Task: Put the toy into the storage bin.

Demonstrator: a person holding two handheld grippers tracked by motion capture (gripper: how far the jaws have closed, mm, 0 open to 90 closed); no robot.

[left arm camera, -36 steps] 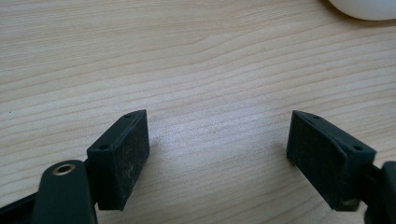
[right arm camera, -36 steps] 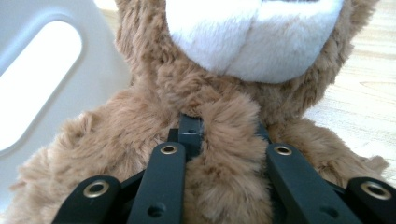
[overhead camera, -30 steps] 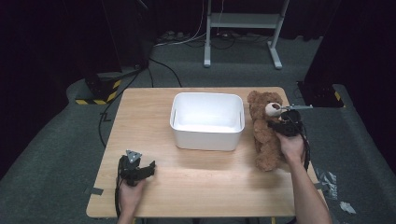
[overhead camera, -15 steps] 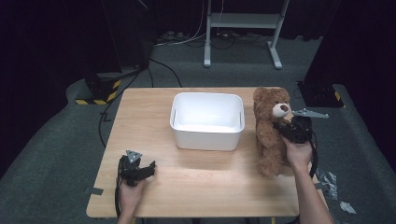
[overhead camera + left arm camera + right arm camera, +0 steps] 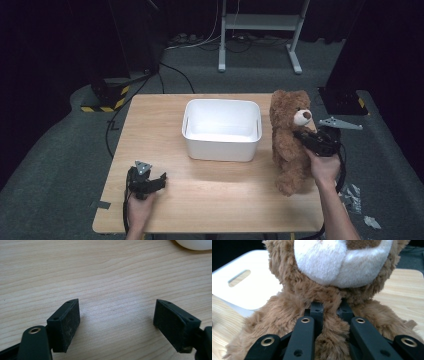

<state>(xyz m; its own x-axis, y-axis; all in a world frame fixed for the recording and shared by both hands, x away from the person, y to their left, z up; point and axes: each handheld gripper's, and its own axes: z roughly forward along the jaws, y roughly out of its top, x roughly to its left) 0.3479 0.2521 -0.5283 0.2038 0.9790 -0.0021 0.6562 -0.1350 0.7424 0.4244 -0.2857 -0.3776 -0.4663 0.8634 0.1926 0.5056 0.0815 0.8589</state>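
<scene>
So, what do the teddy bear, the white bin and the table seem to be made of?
Teddy bear: soft plush, by the look; long brown fibres, a paler muzzle, and the fur bunches where the right gripper pinches its chest.
White bin: probably moulded plastic; smooth, faintly glossy walls, rounded corners, a cut-out handle slot.
Table: wood or wood-look laminate; pale matt surface with fine grain lines.

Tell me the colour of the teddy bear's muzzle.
Cream-white muzzle on the brown teddy bear, clearest in the right gripper view.

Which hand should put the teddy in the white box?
The right. Its tool already pinches the teddy bear under the chin, beside the white box. The left tool rests open on the table, holding nothing.
</scene>
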